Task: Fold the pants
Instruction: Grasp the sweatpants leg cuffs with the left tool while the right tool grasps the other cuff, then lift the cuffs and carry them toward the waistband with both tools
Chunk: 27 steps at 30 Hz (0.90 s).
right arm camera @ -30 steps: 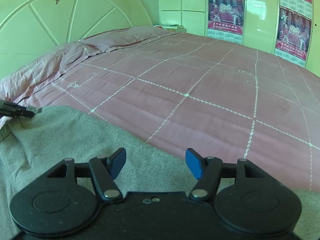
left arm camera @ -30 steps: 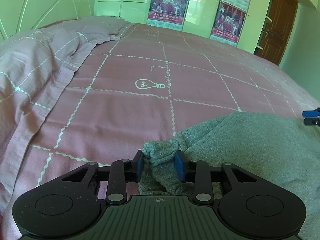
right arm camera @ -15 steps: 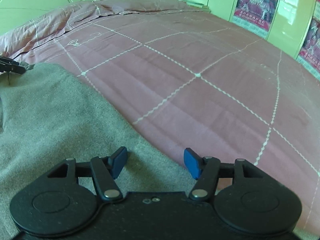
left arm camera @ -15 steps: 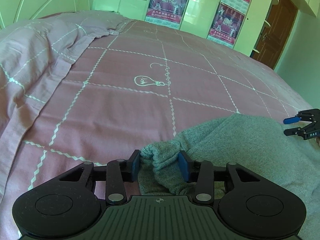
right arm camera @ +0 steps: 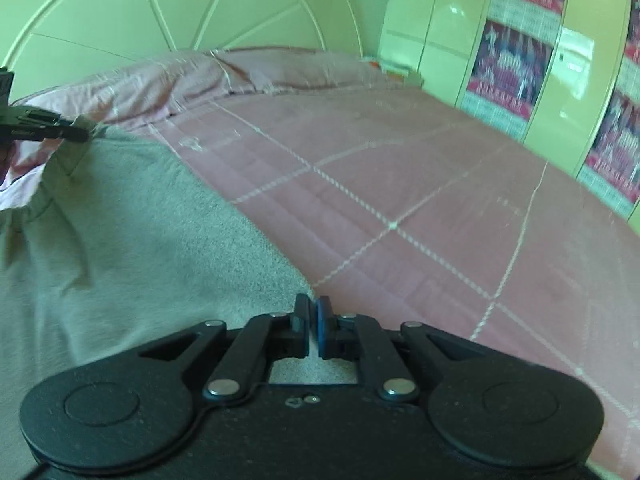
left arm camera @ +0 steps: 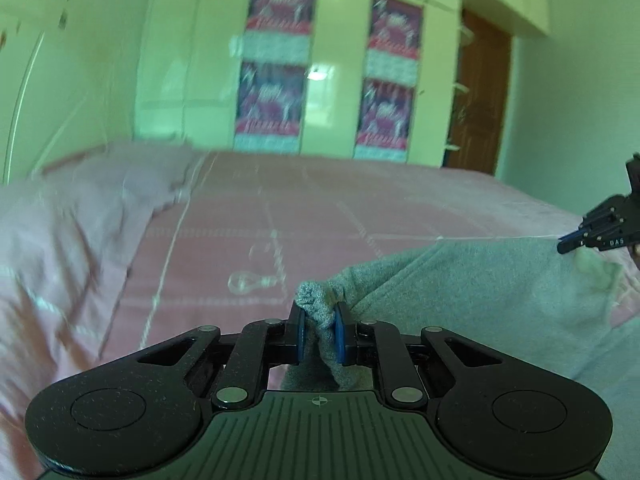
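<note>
Grey sweatpants (left arm camera: 480,292) hang stretched between my two grippers above the pink bed. My left gripper (left arm camera: 319,334) is shut on a bunched corner of the pants. My right gripper (right arm camera: 313,330) is shut on the opposite edge of the pants (right arm camera: 120,248). The right gripper also shows at the right edge of the left wrist view (left arm camera: 596,234), holding the cloth. The left gripper shows at the left edge of the right wrist view (right arm camera: 44,130), pinching its corner.
The pink bedsheet (right arm camera: 420,208) with white grid lines spreads ahead. Pillows (left arm camera: 88,200) lie at the head by the headboard (right arm camera: 160,12). Wardrobe doors with posters (left arm camera: 280,68) and a brown door (left arm camera: 480,96) stand beyond the bed.
My right gripper has shut on the pants' edge. Both grippers have lifted, raising the pants off the bed; the views now tilt up toward the walls.
</note>
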{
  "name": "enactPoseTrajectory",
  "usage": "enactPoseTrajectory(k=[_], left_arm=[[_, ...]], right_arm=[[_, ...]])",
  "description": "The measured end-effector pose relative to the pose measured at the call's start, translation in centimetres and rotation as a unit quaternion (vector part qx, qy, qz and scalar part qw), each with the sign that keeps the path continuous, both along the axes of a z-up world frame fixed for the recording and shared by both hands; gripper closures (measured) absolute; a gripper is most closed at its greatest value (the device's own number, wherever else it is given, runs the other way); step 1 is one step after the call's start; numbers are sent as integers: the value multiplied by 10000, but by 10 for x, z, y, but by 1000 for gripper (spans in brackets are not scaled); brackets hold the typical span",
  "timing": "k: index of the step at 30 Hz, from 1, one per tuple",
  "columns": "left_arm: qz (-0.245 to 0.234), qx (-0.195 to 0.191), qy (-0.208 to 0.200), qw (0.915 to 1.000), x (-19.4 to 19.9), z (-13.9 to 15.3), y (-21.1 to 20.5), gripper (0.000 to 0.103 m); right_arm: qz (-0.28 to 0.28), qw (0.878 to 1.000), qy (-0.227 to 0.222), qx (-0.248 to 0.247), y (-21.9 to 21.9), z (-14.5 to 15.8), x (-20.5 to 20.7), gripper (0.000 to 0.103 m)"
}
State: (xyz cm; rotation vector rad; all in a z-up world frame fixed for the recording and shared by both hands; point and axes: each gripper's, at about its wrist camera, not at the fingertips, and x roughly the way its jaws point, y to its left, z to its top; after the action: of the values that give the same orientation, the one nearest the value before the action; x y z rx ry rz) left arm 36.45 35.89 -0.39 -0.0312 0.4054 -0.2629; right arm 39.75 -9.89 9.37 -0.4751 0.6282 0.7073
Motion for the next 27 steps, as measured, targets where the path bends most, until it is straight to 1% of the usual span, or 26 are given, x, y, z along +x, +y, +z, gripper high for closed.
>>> enactPoseTrajectory(k=[1,3,5,7,9,10,11,12,14,16,18,19,20,21,22,23,24,26,27], left_arm=[[-68,17,-151,9999,-14,8,-1,89],[-172,268,-380,9988,-42,18,-8,89],[-218,438,-536,9974,-72,24,-14,89],[-252,558,-608,9963,-100,23,-22,89],[-221,641,-514,9964,-127,17,-30,88],[-134,607,-412,9972,-140,12,-33,88],[-30,500,-221,9985,-151,3,-33,86],[86,462,21,9989,-158,-4,-34,85],[421,387,362,9977,-173,-19,-38,84],[793,296,645,9943,-185,-28,-42,82],[1166,6,769,9902,-198,-29,-42,76],[1341,-180,770,9878,-204,-29,-42,68],[1476,-312,759,9856,-212,-28,-42,60],[1599,-384,745,9836,-218,-25,-45,58],[1772,-538,709,9801,-221,-23,-47,54],[1866,-778,704,9768,-222,-22,-48,51],[1924,-973,762,9735,-221,-22,-49,51],[2170,-1333,976,9621,-213,-27,-54,51],[2202,-1525,1049,9577,-209,-30,-56,51]], right_arm=[[74,9998,-137,-90,-2,6,-17,103],[171,9992,-304,-206,-8,12,-49,103],[312,9974,-507,-401,-11,11,-83,103],[363,9960,-626,-530,-11,3,-118,103],[457,9911,-953,-810,-12,-15,-153,103],[505,9884,-1043,-979,-9,-28,-171,102],[458,9878,-1018,-1085,-8,-38,-180,92],[327,9885,-1007,-1077,-9,-46,-189,91],[21,9943,-829,-673,-17,-50,-205,89],[-364,9970,-654,-177,-27,-46,-215,86],[-735,9957,-481,290,-37,-41,-218,84],[-949,9934,-413,502,-41,-39,-218,82],[-1128,9905,-368,693,-45,-38,-217,80],[-1291,9871,-326,887,-51,-38,-216,79],[-1476,9832,-263,1044,-54,-39,-214,76],[-1664,9786,-193,1193,-56,-40,-211,75],[-1854,9728,-101,1385,-59,-43,-210,75],[-2218,9595,84,1735,-65,-49,-208,75],[-2396,9518,188,1907,-68,-53,-207,75]])
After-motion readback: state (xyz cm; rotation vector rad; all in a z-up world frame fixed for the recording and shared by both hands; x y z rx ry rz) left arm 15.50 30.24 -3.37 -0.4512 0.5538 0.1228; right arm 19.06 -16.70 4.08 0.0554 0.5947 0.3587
